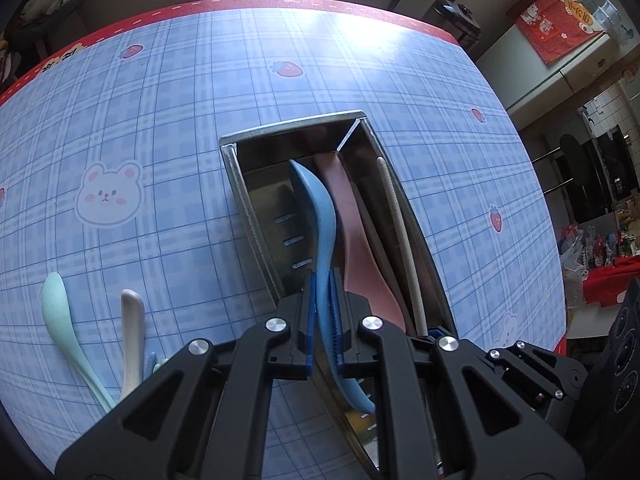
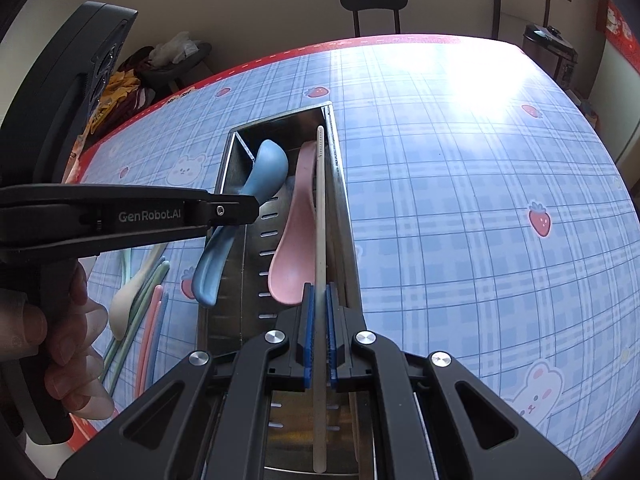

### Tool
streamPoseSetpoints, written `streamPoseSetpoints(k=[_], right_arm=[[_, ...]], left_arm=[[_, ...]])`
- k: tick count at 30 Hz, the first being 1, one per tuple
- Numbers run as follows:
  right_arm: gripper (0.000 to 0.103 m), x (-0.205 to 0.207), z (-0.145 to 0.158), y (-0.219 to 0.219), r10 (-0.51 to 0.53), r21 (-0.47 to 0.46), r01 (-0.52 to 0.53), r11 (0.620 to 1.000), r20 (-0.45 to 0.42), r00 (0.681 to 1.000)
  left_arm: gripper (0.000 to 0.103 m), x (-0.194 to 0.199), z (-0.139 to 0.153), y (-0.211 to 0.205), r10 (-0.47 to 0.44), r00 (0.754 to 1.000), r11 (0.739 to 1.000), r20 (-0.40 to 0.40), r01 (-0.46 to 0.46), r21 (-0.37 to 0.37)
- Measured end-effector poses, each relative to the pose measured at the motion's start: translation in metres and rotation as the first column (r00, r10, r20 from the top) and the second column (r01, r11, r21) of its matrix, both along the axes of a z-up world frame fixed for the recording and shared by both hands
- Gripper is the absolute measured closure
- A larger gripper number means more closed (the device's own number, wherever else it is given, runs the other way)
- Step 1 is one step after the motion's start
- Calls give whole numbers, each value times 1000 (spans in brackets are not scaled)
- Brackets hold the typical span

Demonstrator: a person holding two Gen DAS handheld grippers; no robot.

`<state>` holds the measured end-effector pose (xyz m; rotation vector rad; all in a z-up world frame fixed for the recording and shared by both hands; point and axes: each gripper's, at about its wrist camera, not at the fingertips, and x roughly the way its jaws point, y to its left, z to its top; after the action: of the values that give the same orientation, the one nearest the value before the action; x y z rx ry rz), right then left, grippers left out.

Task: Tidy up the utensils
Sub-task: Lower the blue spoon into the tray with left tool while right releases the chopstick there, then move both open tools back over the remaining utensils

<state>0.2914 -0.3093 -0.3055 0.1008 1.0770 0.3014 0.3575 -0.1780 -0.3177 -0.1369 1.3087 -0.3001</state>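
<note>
Currently left gripper [image 1: 323,312] clamped on blue spoon [image 1: 316,208], long axis along metal tray [image 1: 292,124], bowl hanging outside near edge; right gripper [image 2: 319,332] clamped on white chopstick [image 2: 320,216] over tray's right slot; pink spoon [image 2: 292,240] inside; rest on counter [image 1: 160,120]

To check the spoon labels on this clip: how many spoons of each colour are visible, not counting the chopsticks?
Blue spoon: 1
Pink spoon: 1
Mint green spoon: 1
Cream spoon: 1
Total: 4 spoons
</note>
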Motion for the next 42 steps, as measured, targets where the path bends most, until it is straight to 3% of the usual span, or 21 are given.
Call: streamPoseSetpoints(k=[5, 12, 13, 17, 19, 21, 25, 26, 28, 34, 42], right_arm=[[96, -1, 9, 3, -4, -46, 5, 999, 18, 1000], [95, -16, 32, 0, -3, -66, 7, 998, 68, 998], [91, -19, 34, 0, -6, -66, 11, 998, 71, 997], [54, -34, 45, 4, -12, -68, 20, 998, 106, 994], [44, -42, 50, 9, -2, -67, 11, 998, 125, 992], [33, -49, 56, 15, 3, -77, 9, 997, 144, 990], [15, -63, 63, 34, 49, -77, -37, 996, 165, 985], [11, -66, 63, 40, 66, -76, -54, 996, 165, 984], [8, -73, 62, 52, 101, -73, -89, 993, 165, 981], [6, -97, 53, 92, 203, -58, -197, 979, 139, 969], [6, -117, 26, 142, 312, -67, -308, 949, 46, 949]], left_arm=[[89, -2, 9, 1, -7, 1000, 1000, 25, 7, 5], [86, -11, 58, 34, 2, 991, 1000, 137, -2, -2], [84, -13, 65, 42, 10, 988, 1000, 153, -9, -4], [70, -27, 87, 78, 34, 976, 999, 214, -36, 6], [62, -38, 95, 98, 44, 970, 999, 240, -48, 13], [44, -51, 101, 116, 58, 964, 998, 260, -64, 15], [41, -80, 107, 157, 97, 961, 995, 260, -98, -12], [27, -87, 107, 165, 104, 962, 994, 254, -105, -12], [6, -105, 108, 181, 125, 955, 992, 267, -128, -7], [6, -152, 93, 217, 135, 961, 990, 243, -143, 17], [6, -203, 50, 243, 143, 967, 986, 209, -157, 54]])
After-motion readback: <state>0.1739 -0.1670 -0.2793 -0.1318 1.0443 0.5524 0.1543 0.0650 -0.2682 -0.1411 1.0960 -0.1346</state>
